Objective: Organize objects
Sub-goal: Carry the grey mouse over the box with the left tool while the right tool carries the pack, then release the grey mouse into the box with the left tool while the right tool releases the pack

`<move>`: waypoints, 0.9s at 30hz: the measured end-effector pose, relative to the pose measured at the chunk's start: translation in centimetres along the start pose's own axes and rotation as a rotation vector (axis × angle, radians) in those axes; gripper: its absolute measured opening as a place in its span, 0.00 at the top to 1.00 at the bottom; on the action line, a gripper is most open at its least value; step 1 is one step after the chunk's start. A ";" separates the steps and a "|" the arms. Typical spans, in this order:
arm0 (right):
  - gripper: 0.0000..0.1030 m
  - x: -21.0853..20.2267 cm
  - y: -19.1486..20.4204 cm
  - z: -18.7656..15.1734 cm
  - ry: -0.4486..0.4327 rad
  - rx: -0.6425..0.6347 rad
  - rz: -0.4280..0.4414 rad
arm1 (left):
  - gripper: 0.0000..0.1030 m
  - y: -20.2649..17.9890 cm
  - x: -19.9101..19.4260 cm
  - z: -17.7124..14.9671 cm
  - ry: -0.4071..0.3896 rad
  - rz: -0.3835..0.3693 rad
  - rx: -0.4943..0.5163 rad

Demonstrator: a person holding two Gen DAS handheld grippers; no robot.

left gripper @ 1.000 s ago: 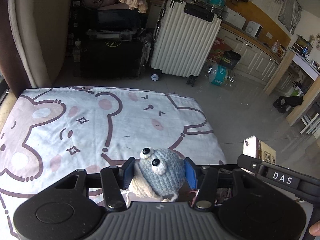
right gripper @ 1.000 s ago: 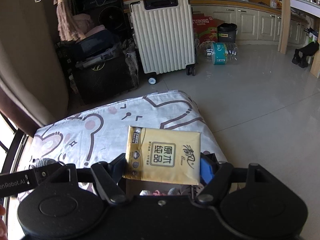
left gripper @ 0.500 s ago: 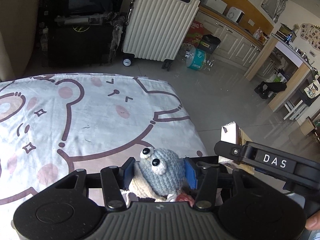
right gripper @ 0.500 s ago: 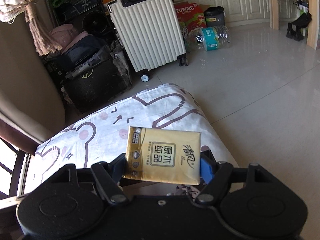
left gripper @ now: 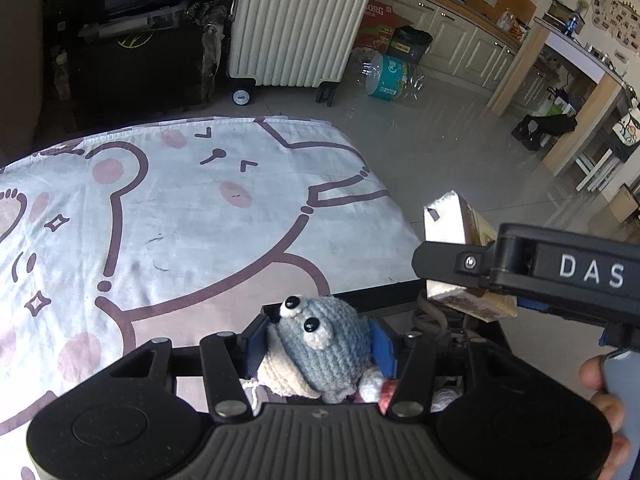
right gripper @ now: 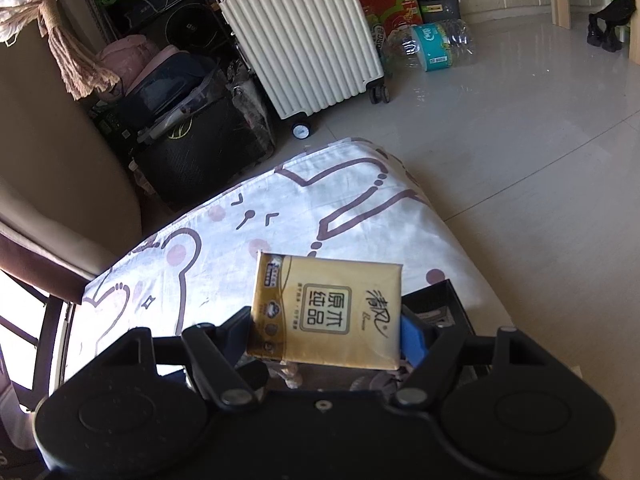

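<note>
- Since a second ago both my hands have come down and forward toward the black box (left gripper: 400, 292) at the near edge of the bed; the bear-print sheet (left gripper: 180, 208) now fills more of the left view and the white suitcase (left gripper: 300, 20) stands nearer the top of the frame.
- My left gripper (left gripper: 320, 344) has the blue-grey crocheted toy (left gripper: 324, 352) between its blue pads (left gripper: 382, 346). The jaws are opening a little at this moment, yet the pads on either side are close against the wool and the toy sits upright between them, its two bead eyes facing up and away from me.
- The toy hangs over the open box, where a few soft, pale and pinkish things lie; I cannot tell what they are.
- My right gripper (right gripper: 328, 328) pinches the yellow tissue pack (right gripper: 326, 314) by its two short ends, the printed face turned toward the camera, its top edge roughly level.
- In the left view the same pack (left gripper: 456, 240) shows edge-on to the right of the toy, held by the right gripper's arm marked DAS, above the box's right side.
- My right hand (left gripper: 604, 404) shows at the lower right edge of the left view.
- Behind the bed stand the suitcase, dark bags, and water bottles (right gripper: 432, 46) on the tiled floor.
</note>
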State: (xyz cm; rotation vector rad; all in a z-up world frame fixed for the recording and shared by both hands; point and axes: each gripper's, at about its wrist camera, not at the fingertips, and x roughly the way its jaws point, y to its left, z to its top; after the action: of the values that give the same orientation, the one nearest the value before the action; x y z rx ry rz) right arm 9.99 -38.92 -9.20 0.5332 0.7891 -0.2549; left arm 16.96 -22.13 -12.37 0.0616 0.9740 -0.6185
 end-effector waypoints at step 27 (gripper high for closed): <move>0.24 3.7 1.2 -1.1 0.109 0.132 -0.013 | 0.25 6.4 -1.5 0.0 0.022 0.089 -0.114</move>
State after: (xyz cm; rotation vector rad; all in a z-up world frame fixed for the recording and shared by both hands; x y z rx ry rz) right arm 12.37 -37.41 -12.14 0.6708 0.8853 -0.2933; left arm 19.72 -16.12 -12.62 0.0105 1.0211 -0.4800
